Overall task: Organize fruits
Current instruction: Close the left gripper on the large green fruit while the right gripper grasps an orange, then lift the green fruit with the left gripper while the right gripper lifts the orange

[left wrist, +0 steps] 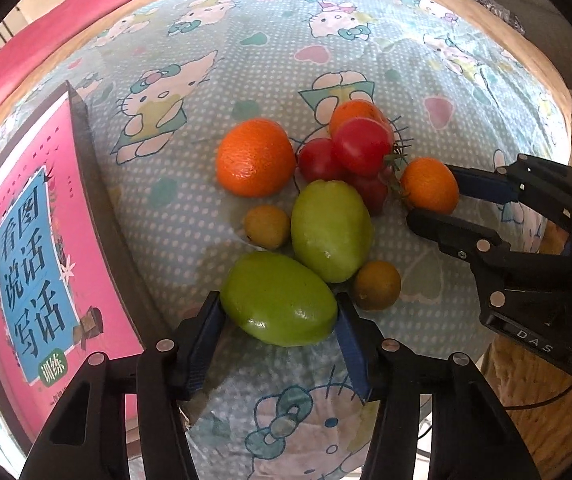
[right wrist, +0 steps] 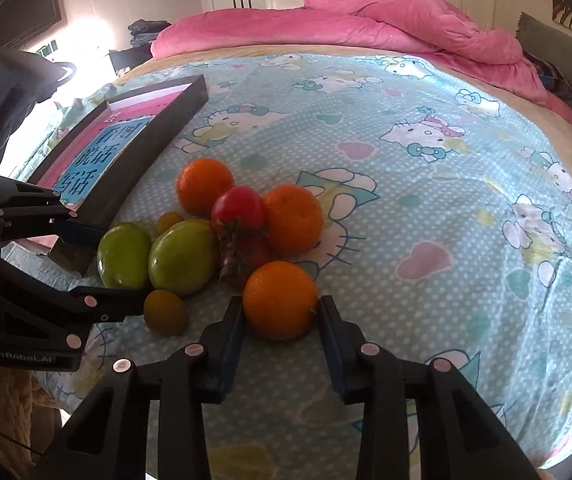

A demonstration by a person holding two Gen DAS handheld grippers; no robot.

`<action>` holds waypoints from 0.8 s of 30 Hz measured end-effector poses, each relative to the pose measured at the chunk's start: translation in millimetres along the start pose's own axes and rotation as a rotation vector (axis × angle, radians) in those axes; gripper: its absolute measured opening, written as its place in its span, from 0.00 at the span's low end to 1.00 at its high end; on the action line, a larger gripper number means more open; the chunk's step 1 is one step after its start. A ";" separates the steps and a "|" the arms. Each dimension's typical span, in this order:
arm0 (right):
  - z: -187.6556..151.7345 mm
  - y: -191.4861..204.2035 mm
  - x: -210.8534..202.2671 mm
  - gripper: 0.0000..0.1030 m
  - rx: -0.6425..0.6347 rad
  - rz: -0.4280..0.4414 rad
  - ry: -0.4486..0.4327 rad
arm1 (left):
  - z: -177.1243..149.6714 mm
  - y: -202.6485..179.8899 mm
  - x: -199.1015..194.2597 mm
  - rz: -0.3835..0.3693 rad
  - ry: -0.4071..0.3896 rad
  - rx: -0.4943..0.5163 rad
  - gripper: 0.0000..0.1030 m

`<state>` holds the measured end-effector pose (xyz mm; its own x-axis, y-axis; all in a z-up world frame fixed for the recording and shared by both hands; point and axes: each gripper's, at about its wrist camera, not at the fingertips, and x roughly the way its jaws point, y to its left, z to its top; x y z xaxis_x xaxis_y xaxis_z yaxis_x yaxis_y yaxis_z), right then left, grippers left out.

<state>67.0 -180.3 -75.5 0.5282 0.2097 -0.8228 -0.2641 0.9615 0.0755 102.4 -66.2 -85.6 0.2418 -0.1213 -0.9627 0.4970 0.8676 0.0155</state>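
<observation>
Fruit heaped in one loose cluster mid-bed, next to the black tray with a pink-and-blue book lying in it — likely the sorting target, though nothing in it yet. Left gripper down at the near green fruit, jaws straddling it on both sides, pads right at the skin; contact looks made but squeeze not certain, so grasping or about to. Right gripper same story on the nearest orange: jaws closed in against its two flanks, fruit resting on the sheet, not lifted. Both picks taken from the outer edge of the pile, probably to avoid knocking the rest. Second green fruit touching the first; red tomatoes on a stem jammed in the middle against two more oranges; two small brownish-green fruits tucked beside the green ones. Surface — soft Hello Kitty bedsheet, pale blue with dots, slightly wrinkled, so round fruit may roll once neighbours go. Pink duvet bunched at the far end. Bedroom: white wardrobe doors behind, dark screen on the left wall, bright window glare at left.
</observation>
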 end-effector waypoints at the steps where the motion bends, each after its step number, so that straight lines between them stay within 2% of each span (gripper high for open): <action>1: -0.5 -1.4 -1.3 0.36 0.009 0.007 -0.002 | -1.4 1.2 -2.3 -0.003 -0.001 -0.004 0.55; 10: -4.3 -15.7 -20.7 0.36 0.104 0.034 -0.031 | -13.2 6.5 -30.1 -0.049 -0.060 -0.063 0.55; 24: 2.1 2.5 -54.7 0.36 0.107 0.082 -0.109 | -26.5 16.9 -71.3 -0.069 -0.148 -0.130 0.55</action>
<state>39.1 -189.0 -29.2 0.5942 0.3004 -0.7461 -0.2255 0.9526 0.2040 71.5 -30.1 -23.8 0.3358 -0.2438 -0.9098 0.4074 0.9085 -0.0931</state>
